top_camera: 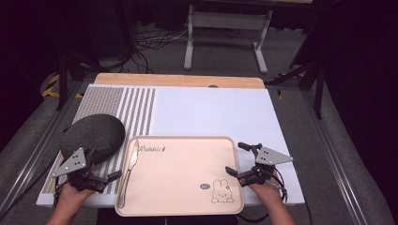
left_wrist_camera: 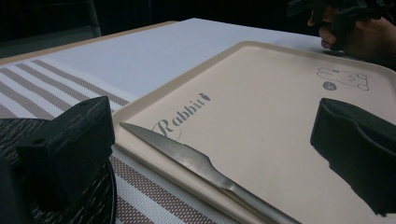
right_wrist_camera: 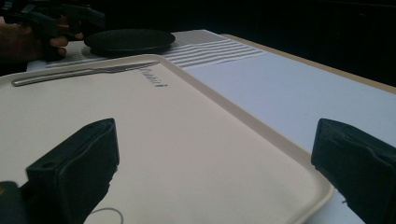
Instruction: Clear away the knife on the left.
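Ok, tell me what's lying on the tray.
A knife lies along the left edge of the tray, blade pointing away from the person. Otherwise just the printed word and rabbit drawing. The left gripper covers a bit of the knife in the high view.

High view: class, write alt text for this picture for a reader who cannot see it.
A beige tray printed with a rabbit lies on a white table, a butter knife resting along its left rim. A person's hands hold an open claw at each side: the left claw near the knife, the right claw at the tray's right edge. A dark round plate sits on a striped mat.
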`<state>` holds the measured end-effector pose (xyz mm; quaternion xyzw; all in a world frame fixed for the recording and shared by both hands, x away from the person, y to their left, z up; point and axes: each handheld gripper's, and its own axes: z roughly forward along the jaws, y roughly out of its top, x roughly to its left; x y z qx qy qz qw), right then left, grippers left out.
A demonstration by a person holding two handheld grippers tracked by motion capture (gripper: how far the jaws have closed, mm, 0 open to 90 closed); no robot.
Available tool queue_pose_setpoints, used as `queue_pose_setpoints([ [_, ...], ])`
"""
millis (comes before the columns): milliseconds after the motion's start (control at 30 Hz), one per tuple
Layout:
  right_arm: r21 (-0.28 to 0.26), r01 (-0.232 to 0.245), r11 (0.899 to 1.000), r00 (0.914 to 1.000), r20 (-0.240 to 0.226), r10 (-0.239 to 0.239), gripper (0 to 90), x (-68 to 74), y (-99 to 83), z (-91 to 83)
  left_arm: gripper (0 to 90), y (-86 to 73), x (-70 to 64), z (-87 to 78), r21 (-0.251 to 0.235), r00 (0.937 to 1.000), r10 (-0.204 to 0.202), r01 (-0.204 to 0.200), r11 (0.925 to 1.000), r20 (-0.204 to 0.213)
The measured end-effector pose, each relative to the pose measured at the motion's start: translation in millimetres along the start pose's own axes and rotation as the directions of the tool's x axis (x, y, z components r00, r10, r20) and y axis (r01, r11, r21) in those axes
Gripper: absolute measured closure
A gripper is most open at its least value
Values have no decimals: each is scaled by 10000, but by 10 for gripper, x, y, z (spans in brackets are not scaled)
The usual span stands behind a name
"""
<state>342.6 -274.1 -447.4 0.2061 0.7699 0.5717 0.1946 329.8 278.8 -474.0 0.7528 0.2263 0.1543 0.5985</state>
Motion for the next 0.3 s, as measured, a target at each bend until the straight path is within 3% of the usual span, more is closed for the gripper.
queue_pose_setpoints([
  [300,-1,0,10000,10000,18,0,15,1,0,1,4,18,-10,-16,-122,9999,91,-92,9999,-71],
])
